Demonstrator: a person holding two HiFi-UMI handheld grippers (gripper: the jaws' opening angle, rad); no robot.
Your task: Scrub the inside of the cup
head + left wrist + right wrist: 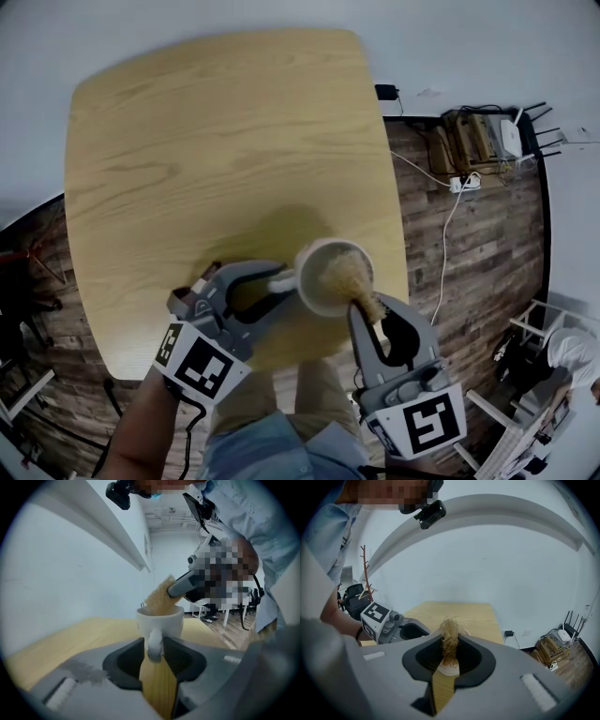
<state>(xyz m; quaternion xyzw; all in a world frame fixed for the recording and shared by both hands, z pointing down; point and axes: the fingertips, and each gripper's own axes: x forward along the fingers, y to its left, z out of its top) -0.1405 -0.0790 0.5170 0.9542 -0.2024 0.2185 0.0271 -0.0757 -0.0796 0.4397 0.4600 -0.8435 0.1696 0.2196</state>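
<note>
Angling down: left tongs (pixel 283 283) open astride cup handle (pixel 153 644); right tongs (pixel 373 306) clamping brush (pixel 345 272) inside cup (pixel 312 296).

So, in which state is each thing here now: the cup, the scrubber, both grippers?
White ceramic cup: upright on the light wooden table.
Tan fibre scrubber: head inside the cup.
Left gripper: open, cup handle between its jaws.
Right gripper: shut on the scrubber.
</note>
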